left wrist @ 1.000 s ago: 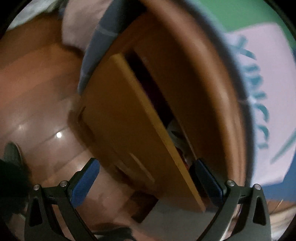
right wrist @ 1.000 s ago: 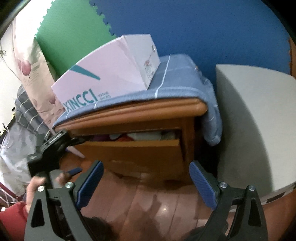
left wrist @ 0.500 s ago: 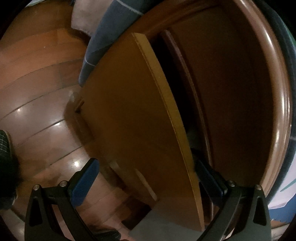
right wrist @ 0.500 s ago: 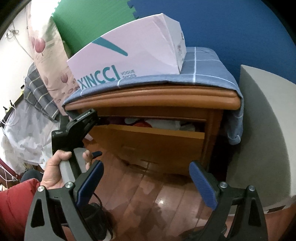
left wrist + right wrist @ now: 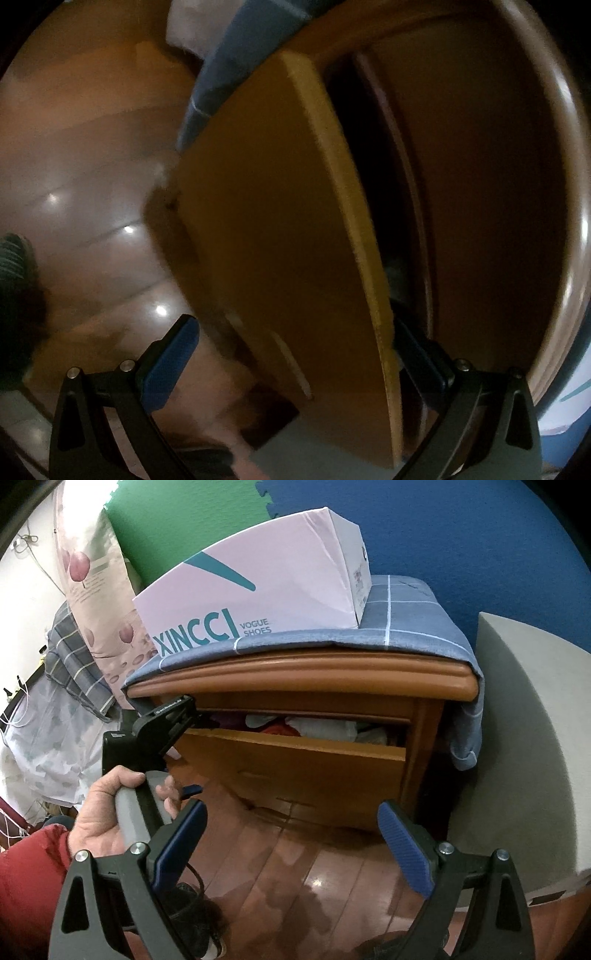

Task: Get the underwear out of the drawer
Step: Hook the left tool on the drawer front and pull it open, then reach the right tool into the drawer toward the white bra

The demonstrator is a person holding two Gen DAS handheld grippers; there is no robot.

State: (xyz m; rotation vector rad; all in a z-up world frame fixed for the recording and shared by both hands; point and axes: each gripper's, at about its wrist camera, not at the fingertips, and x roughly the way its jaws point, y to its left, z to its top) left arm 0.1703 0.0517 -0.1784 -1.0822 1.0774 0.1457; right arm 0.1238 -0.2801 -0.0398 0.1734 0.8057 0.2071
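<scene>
A partly opened drawer [image 5: 295,764] of a wooden nightstand [image 5: 303,672] is showing a jumble of white, red and purple clothing [image 5: 314,727] in the gap above its front panel; the underwear is presumably somewhere in that heap, though no single garment can be told apart. The left hand-held gripper [image 5: 295,365] is straddling the left end of the drawer front, one blue finger outside the panel and the other behind it inside the drawer, jaws spread wide and not pressing on the wood. The right hand-held gripper [image 5: 291,838] is hanging back above the wooden floor [image 5: 280,871], jaws wide apart and empty, facing the drawer head-on with the clothing ahead and above. The drawer's long axis is running left to right across that view. The left is nearer the drawer. In the left wrist view the interior is dark and blurred, with nothing recognisable. A pink shoe box [image 5: 258,590] is sitting on the blue cloth [image 5: 399,627] on top.
</scene>
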